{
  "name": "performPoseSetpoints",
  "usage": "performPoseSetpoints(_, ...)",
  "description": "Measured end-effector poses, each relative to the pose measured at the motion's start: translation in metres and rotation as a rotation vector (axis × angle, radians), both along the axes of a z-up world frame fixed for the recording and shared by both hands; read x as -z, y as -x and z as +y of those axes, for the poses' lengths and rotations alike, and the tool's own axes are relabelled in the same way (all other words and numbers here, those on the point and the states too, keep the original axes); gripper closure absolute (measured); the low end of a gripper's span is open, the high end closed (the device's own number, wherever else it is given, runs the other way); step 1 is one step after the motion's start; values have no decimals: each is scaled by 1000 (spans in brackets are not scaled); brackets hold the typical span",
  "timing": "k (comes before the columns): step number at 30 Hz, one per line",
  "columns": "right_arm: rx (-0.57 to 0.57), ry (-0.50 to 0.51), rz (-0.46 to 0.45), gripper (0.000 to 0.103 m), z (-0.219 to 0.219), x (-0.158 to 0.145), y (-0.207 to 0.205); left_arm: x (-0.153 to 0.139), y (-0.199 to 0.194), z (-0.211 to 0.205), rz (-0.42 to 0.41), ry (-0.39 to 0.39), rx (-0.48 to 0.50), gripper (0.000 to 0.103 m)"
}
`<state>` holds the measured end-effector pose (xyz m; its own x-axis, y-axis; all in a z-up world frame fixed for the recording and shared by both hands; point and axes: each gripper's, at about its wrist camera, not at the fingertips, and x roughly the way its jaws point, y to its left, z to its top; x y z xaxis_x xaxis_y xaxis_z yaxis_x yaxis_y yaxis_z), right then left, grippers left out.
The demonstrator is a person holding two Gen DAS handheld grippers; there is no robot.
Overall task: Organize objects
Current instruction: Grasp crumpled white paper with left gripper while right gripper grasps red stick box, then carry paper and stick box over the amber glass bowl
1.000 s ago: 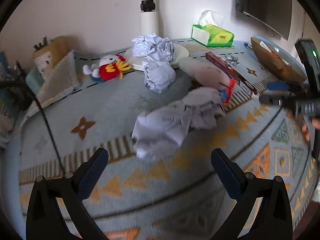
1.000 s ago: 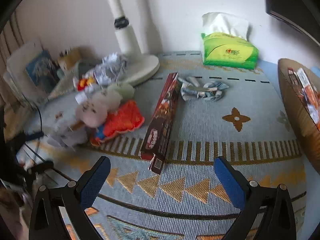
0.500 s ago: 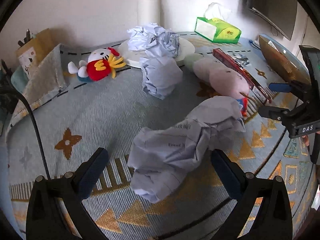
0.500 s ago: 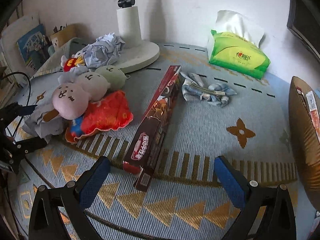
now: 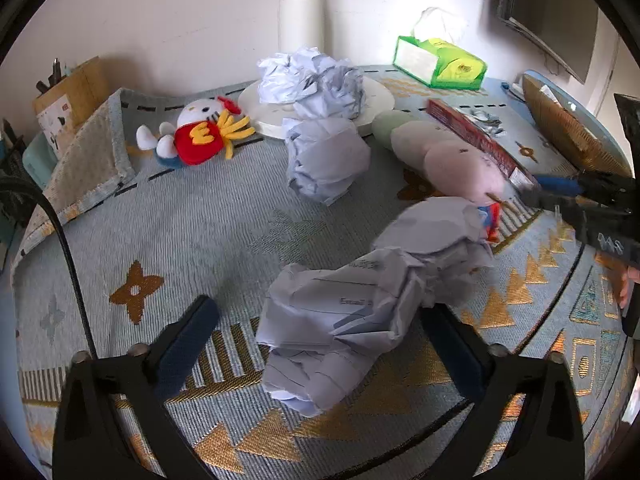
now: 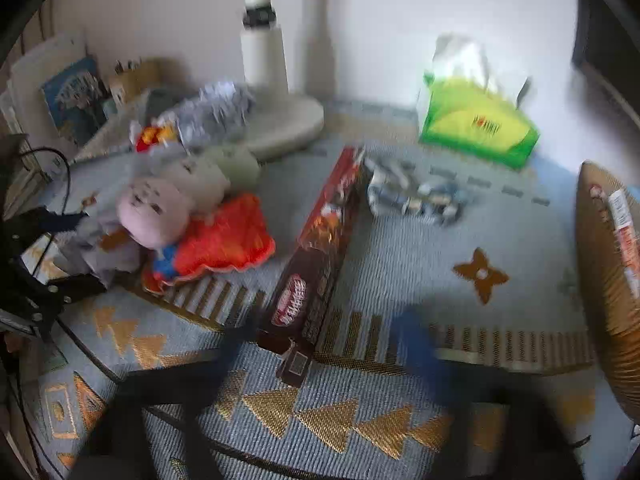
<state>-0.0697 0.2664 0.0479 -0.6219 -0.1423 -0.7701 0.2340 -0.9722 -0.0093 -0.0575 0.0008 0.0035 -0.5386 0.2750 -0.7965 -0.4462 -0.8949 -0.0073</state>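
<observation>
A long crumpled sheet of paper [image 5: 360,312] lies on the patterned cloth between the fingers of my left gripper [image 5: 320,334]. Its jaws are closing; the right pad is at the paper's edge, the left pad still stands apart. A long dark-red snack box [image 6: 320,240] lies lengthwise ahead of my right gripper [image 6: 326,336]. That gripper's jaws are closing on either side of the box's near end and are blurred. In the left wrist view the right gripper [image 5: 540,196] has its fingers close together beside the box [image 5: 480,140]. Whether they press the box I cannot tell.
Pink and pale plush toys [image 6: 156,216] lie on a red pouch [image 6: 224,244] left of the box. More paper balls [image 5: 328,164] sit near a white round stand base [image 5: 376,100]. Around them are a cat doll [image 5: 196,136], a green tissue box [image 5: 440,64], a woven basket [image 6: 608,288] and a black cable [image 5: 68,248].
My left gripper came forward and down over the long paper, and its fingers have narrowed. The right gripper's fingers have swung inward around the box's near end, and its view has rolled slightly.
</observation>
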Motion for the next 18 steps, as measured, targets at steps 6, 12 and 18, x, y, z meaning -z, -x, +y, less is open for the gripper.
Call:
performPoseSetpoints(6,65,58,95,87,15,-15,-13,-9,-5,-22,45,-46,-129,51)
performPoseSetpoints(12,52,108,180,87,20,-29,-31,-23,-20,-33,124,-89,-176,51)
performPoseSetpoints(18,37,62,246,87,10,-36,-42,-43,-37,-37,158,-145,-201,51)
